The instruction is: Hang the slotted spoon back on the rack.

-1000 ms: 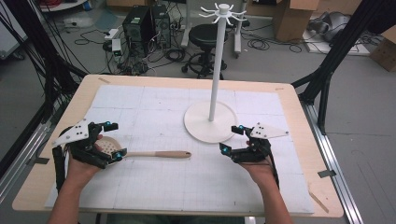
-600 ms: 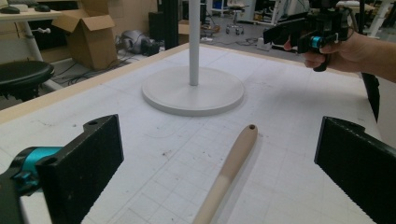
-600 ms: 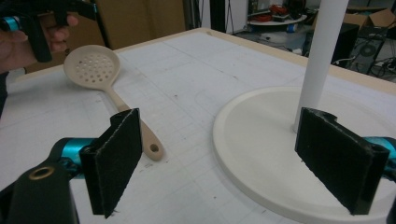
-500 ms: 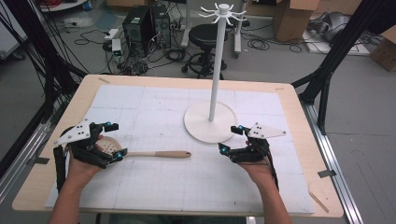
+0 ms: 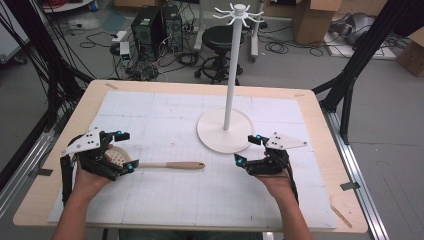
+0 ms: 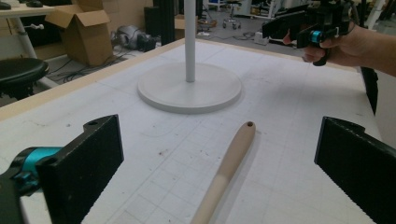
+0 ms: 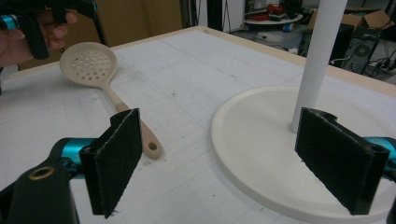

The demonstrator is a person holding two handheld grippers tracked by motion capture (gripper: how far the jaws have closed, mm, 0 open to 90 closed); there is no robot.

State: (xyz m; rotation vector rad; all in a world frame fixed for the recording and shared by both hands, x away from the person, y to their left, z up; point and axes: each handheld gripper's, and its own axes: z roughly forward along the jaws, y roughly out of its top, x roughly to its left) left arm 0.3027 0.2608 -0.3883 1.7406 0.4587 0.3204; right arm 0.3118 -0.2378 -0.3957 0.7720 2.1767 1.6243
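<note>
Slotted spoon (image 5: 159, 163) flat between your left gripper's (image 5: 123, 151) wide-open, empty jaws; your right gripper (image 5: 248, 149) likewise gaping, empty.

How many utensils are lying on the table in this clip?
1. A slotted spoon lies on the mat, its perforated head by the left gripper and its handle pointing toward the right gripper. Nothing hangs on the stand.

A beige slotted spoon (image 5: 162, 163) lies flat on the table, near the white rack's base (image 5: 226, 131).
</note>
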